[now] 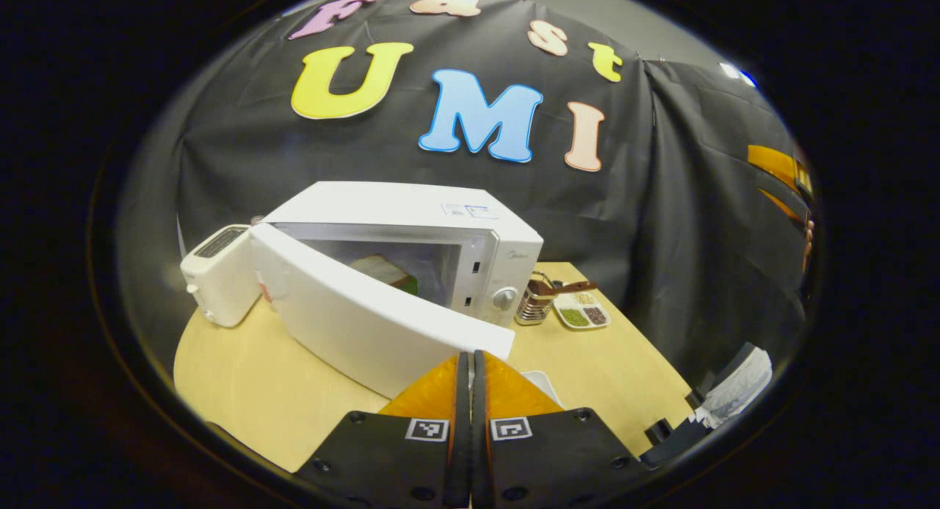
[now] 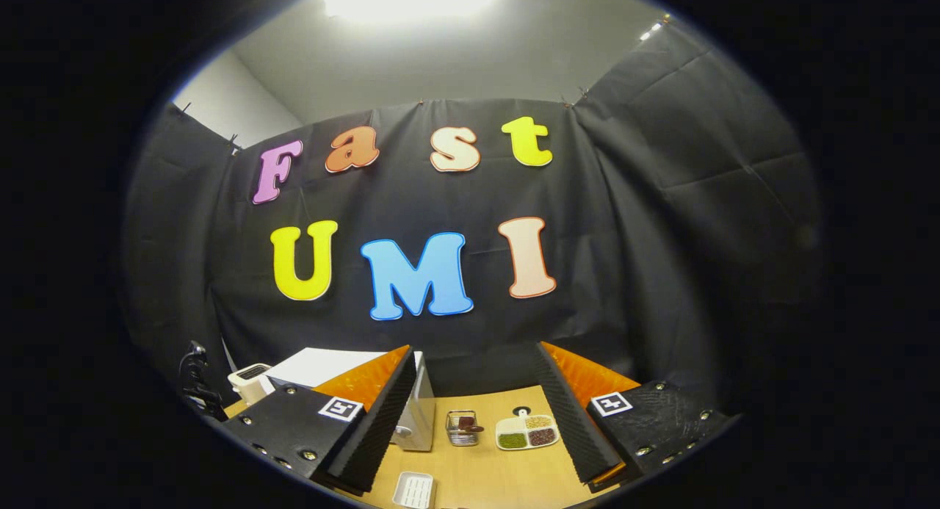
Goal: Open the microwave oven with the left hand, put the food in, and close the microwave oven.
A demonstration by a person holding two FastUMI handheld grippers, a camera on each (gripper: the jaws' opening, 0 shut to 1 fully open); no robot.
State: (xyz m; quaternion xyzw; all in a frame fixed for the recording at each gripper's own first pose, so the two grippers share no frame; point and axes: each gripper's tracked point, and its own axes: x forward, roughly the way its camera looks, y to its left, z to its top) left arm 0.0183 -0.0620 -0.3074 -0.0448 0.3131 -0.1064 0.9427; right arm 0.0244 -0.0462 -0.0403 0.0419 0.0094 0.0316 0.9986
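The white microwave [image 1: 411,209] stands on the wooden table with its door [image 1: 352,318] swung partway open toward me. Inside, on the oven floor, lies a slice of bread with something green [image 1: 385,272]. My left gripper [image 1: 470,356] is shut with nothing between its fingers, and its tips rest at the door's free edge. In the right gripper view the microwave [image 2: 420,413] shows at lower left, partly behind one finger. My right gripper [image 2: 474,351] is open and empty, held high and back from the table.
A white toaster [image 1: 220,274] stands left of the microwave. Right of it are a metal basket [image 1: 534,301] and a divided dish of grains [image 1: 581,311]. A small white tray [image 2: 413,489] lies on the near table [image 1: 242,391]. Black cloth walls close the back and right.
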